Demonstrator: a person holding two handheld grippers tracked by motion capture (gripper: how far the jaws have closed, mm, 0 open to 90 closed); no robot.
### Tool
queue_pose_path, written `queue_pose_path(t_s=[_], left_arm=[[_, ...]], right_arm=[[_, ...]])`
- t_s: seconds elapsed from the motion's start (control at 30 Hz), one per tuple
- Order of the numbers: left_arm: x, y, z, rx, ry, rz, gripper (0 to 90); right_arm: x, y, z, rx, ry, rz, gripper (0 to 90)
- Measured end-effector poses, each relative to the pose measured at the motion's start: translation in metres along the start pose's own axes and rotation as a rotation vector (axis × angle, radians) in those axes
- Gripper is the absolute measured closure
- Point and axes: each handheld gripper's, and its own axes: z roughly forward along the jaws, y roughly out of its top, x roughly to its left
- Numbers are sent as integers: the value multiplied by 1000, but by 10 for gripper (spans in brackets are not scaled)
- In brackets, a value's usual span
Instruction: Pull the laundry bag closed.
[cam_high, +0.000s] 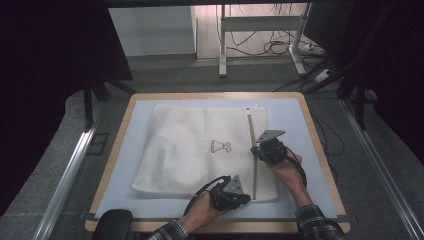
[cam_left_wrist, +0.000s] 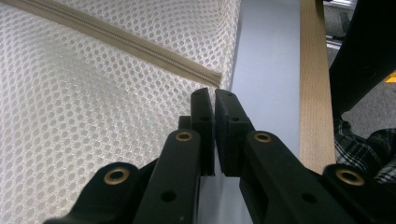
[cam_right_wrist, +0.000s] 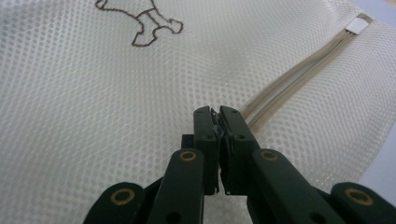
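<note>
Mesh laundry bag (cam_high: 200, 150) is lying flat in the middle of the high view, on the pale blue mat (cam_high: 290, 115), covering most of it. White mesh, with a small dress outline (cam_high: 221, 146) printed near its centre. Beige zipper (cam_high: 253, 155) is running along the bag's right side, from the upper right of the bag down to its lower right corner.

I'm working that zipper. My right hand-held gripper (cam_high: 256, 149) is sitting about halfway down the zipper line, clenched; in the right gripper view the jaws are pinched together right on the tape (cam_right_wrist: 280, 86), with something small caught between the tips. I'm reading that as the slider pull, but it's too small to confirm. My left hand-held gripper (cam_high: 246, 198) is clenched too, at the bag's lower right corner; the left gripper view is showing the zipper end (cam_left_wrist: 212, 77) just past the tips, and I can't tell whether any mesh is pinched.

Progress, as a judgement: roughly mid-travel. The stretch of zipper ahead of my right jaws, up to the white end tab (cam_right_wrist: 358, 24), is looking closed; the stretch behind them isn't readable. Direction of travel unclear from this.

Worktop (cam_high: 320, 145): wood-edged board under the mat, nothing else on it. Beyond it, grey floor, white desk legs (cam_high: 222, 45) with loose cables (cam_high: 270, 45) at the top of the frame; dark either side.
</note>
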Motion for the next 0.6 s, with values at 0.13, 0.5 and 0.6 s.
queue_pose_path(t_s=[0.13, 0.5, 0.6], left_arm=[[-1, 0, 0, -1, 3, 2, 868], [-2, 0, 0, 1, 10, 9, 869], [-2, 0, 0, 2, 10, 10, 868]], right_arm=[[-4, 2, 4, 4, -3, 4, 857], [-14, 7, 12, 15, -6, 12, 858], [-17, 8, 14, 17, 2, 16, 856]])
